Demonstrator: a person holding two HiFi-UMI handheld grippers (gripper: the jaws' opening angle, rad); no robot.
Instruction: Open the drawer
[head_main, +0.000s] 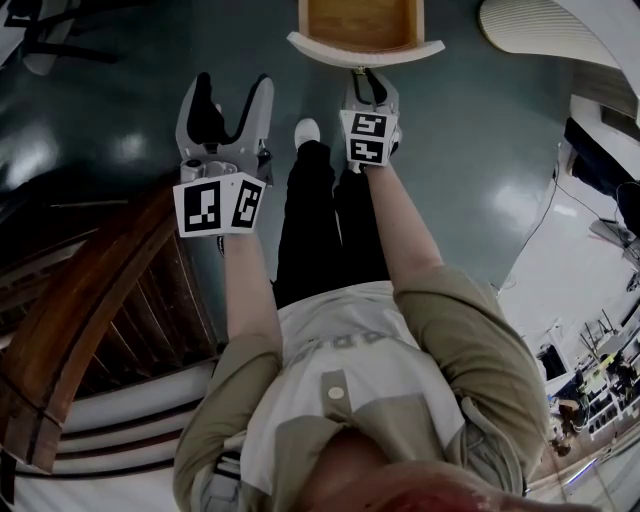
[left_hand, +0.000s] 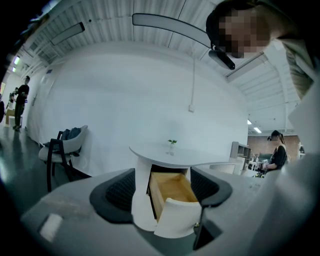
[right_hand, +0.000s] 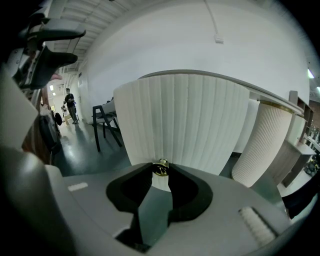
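head view, left gripper: left gripper (head_main: 232, 90) hangs over the dark floor (head_main: 470, 150), jaws spread wide, nothing in them, well off to the side of the drawer
head view, right gripper: right gripper (head_main: 366, 75) is poked right up against the curved white drawer front (head_main: 365, 47)
head view, drawer: the drawer (head_main: 360, 22) is pulled out at the top edge of the shot, so you look straight down into the bare wood inside
head view, other stuff: a white shoe (head_main: 307, 130) sits between the two grippers, and a wooden railing (head_main: 90, 290) curves along the left

left gripper view, jaws: wide apart and empty, pads touching nothing
left gripper view, drawer: seen through the gap, sticking out from under a round white table (left_hand: 170, 154), wood box showing, white front facing the camera
left gripper view, other stuff: a little plant (left_hand: 172, 143) on the tabletop, a chair (left_hand: 62, 147) by the wall on the left

right gripper view, jaws: narrowed down and pinching a small brass knob (right_hand: 161, 169) at the tips
right gripper view, drawer: the knob sits on the ribbed white front, which fills the middle of the view
right gripper view, other stuff: another ribbed white column (right_hand: 265, 145) just to the right
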